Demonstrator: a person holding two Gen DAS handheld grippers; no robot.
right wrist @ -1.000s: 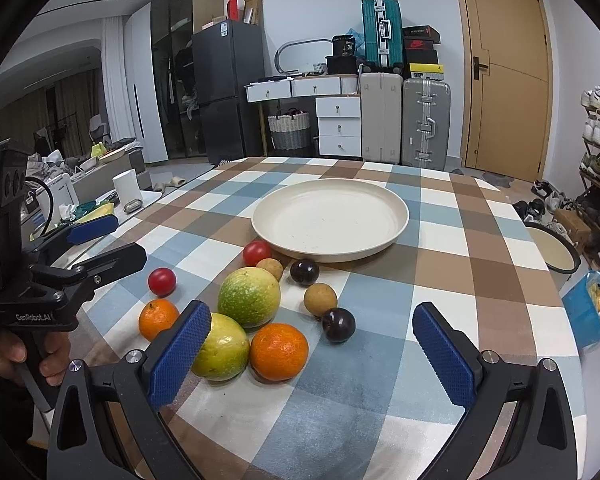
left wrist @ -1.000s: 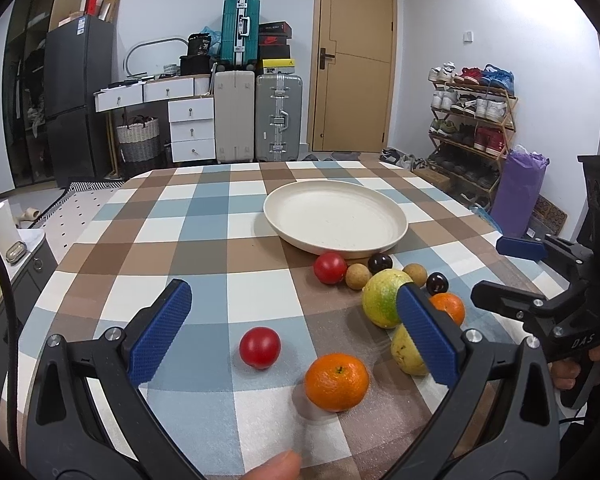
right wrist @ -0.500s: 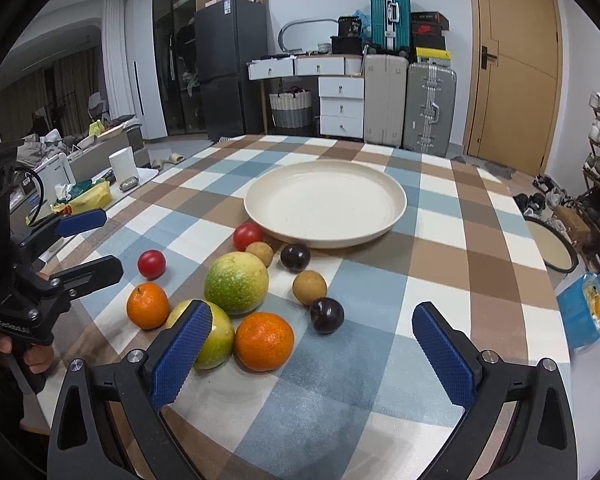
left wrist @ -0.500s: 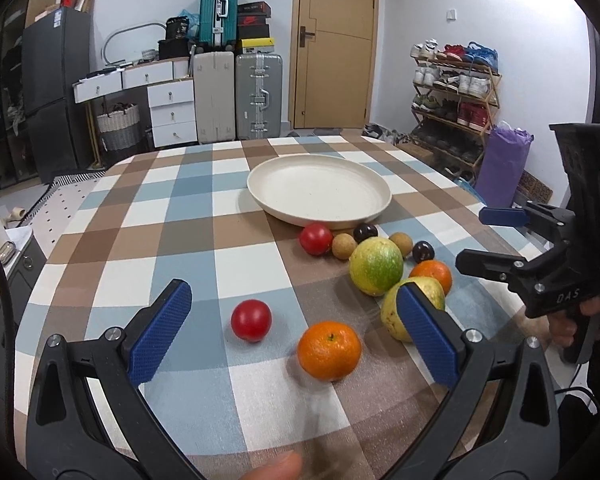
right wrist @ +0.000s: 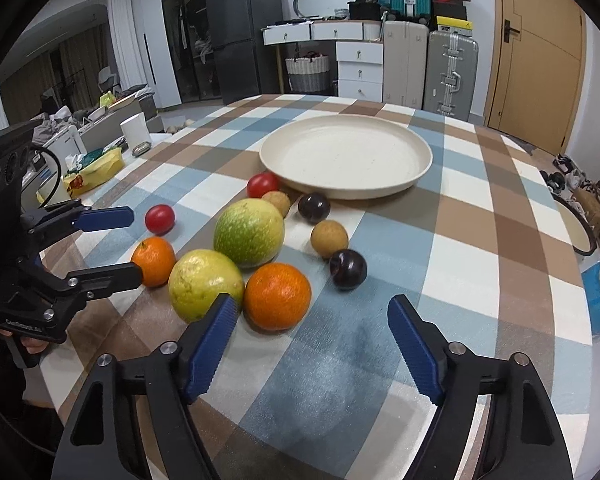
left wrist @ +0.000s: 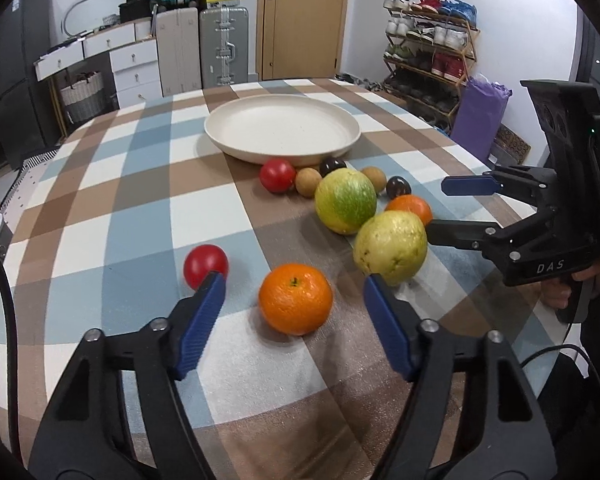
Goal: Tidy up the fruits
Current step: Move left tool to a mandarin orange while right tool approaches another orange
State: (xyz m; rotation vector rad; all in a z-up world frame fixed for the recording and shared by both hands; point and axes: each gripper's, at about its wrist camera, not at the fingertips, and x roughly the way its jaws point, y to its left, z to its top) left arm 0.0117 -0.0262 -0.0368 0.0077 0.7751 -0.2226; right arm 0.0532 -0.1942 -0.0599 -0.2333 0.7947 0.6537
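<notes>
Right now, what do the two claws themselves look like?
Both are black plastic frames with silver screws and ribbed blue finger pads. The left claw has a black cable beside it; the right claw, seen from the left wrist view, is marked DAS.

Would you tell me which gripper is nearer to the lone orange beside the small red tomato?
Left. The left gripper is open with the orange between its fingertips; the right gripper is open farther off, beyond the yellow-green fruit.

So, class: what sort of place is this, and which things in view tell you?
Most likely a lived-in home. A shoe rack stands by the door, suitcases and drawers line the wall beside a fridge, and fruit lies on a checked table.
</notes>
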